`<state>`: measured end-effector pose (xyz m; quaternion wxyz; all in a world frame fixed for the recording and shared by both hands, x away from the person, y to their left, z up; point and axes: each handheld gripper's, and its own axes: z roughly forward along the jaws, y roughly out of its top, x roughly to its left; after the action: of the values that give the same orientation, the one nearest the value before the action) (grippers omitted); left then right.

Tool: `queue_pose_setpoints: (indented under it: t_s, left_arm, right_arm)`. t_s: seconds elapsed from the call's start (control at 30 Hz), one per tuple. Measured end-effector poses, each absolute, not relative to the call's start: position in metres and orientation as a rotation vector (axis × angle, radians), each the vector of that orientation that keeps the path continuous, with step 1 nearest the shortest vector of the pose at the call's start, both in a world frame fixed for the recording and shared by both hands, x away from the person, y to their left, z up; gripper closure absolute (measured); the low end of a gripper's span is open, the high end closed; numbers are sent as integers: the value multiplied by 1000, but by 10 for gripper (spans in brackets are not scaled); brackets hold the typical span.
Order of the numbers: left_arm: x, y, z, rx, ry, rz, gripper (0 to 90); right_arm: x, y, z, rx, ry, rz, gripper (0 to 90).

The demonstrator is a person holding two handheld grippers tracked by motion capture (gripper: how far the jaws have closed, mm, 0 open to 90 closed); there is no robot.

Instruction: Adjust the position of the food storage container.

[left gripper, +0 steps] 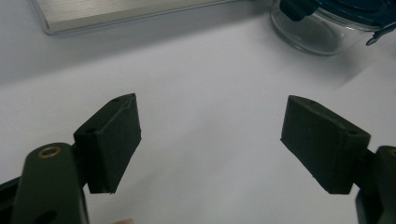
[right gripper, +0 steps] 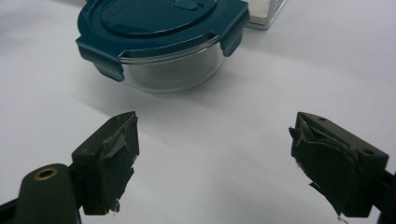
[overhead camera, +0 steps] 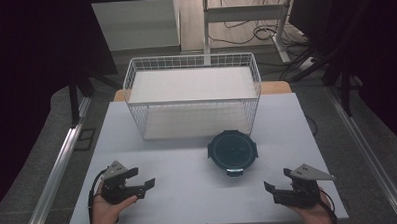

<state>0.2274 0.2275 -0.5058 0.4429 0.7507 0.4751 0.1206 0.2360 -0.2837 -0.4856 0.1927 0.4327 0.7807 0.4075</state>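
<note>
Two grippers, left (overhead camera: 148, 188) and right (overhead camera: 270, 190), sit spread wide and empty near the table's (overhead camera: 189, 192) front edge. Between and beyond them, the lidded bowl (overhead camera: 233, 152) waits before the basket (overhead camera: 193, 94). Smooth glass: pinch off-centre and it could slide or tip.

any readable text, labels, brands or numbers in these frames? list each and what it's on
None readable.
Container lid: raised moulded shape at its centre, no letters legible.
Glass container: no label visible.
Wire basket: no tag or print visible.
Left tool and right tool, both open: bare black pads, only screw holes.
Table: plain white, unmarked.
</note>
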Motion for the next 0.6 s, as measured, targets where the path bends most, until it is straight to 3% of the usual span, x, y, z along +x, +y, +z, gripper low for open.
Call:
queue_pose_setpoints:
  t_s: [0.6]
  left_arm:
    - [227,230,-504,1841,1174,272,191]
  right_arm:
    - [237,-286,-481,1258,2189,1170,182]
